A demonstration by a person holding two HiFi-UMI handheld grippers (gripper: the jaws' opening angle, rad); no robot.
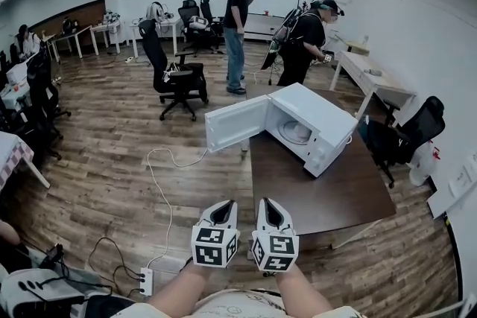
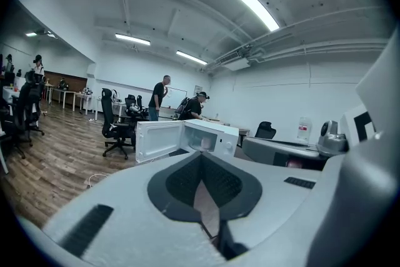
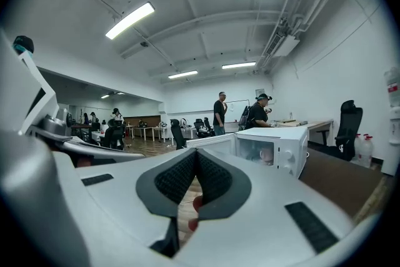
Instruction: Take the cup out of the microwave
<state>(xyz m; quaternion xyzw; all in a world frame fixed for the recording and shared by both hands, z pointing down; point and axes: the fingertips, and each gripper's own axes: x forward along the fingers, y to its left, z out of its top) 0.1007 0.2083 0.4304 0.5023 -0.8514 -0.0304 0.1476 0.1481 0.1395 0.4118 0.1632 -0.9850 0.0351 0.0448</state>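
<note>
Ahead of the left gripper (image 2: 201,154) and the right gripper (image 3: 196,152), the cup (image 3: 265,154) is only a small pale shape deep inside the microwave (image 3: 272,132). Its outline and handle cannot be made out, and in the head view it is lost in the white of the cavity. Print on the control panel (image 3: 287,156) is too small to read. Through the slit under the right gripper's meeting tips, red spots (image 3: 196,202) show, too little to name. The left gripper view cuts the right gripper off at its right edge. Behind both grippers, the person's forearms (image 1: 170,294) run off the head view's bottom edge
</note>
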